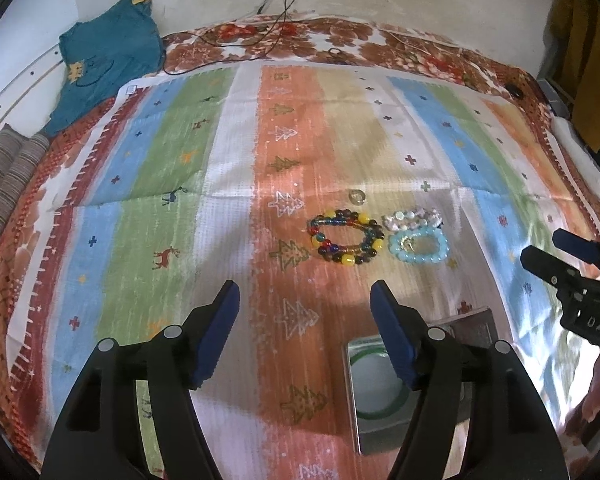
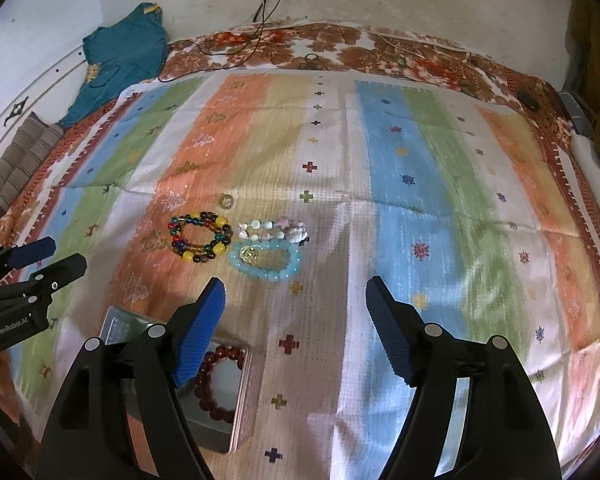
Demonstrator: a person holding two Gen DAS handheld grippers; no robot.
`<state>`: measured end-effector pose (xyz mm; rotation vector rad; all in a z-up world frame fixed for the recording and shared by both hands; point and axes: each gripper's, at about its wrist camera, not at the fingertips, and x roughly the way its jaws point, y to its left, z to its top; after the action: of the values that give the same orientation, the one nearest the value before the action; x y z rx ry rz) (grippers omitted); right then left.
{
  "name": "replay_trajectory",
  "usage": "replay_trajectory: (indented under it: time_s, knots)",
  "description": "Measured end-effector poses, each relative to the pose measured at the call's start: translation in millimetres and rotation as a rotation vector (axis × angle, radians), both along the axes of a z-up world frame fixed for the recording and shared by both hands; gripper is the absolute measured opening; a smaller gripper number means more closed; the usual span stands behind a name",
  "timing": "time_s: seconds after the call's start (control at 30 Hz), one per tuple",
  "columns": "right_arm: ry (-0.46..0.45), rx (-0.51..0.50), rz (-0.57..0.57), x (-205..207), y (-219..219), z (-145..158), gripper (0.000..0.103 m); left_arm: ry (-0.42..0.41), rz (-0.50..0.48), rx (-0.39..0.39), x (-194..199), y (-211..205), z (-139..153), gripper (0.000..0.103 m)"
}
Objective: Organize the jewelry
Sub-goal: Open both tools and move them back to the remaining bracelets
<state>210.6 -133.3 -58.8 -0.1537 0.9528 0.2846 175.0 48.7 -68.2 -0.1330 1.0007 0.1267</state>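
Three bead bracelets [image 2: 236, 246] lie mid-bed on the striped cloth [image 2: 400, 168], light, slippery and floppy, best pinched across one strand; both grippers' fingers [image 2: 202, 328] spread, holding nothing.

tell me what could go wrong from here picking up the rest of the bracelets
1. The light blue bracelet touches the pale shell bracelet, so the fingers may grab or drag both.
2. The small ring looks hard to pinch and could be pushed across the cloth.
3. The tin already holds a dark red bracelet; additions may tangle.
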Motion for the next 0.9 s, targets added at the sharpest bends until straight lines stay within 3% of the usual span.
replay_trajectory:
  time_s: [0.37, 0.9]
  knots:
    - [0.013, -0.021, -0.01, 21, 2, -12, 0.076, 0.029, -0.009, 0.023, 26, 2, -19, 0.068]
    - [0.044, -0.027, -0.025, 52, 7, -34, 0.076, 0.06, 0.0, -0.006, 58, 11, -39, 0.069]
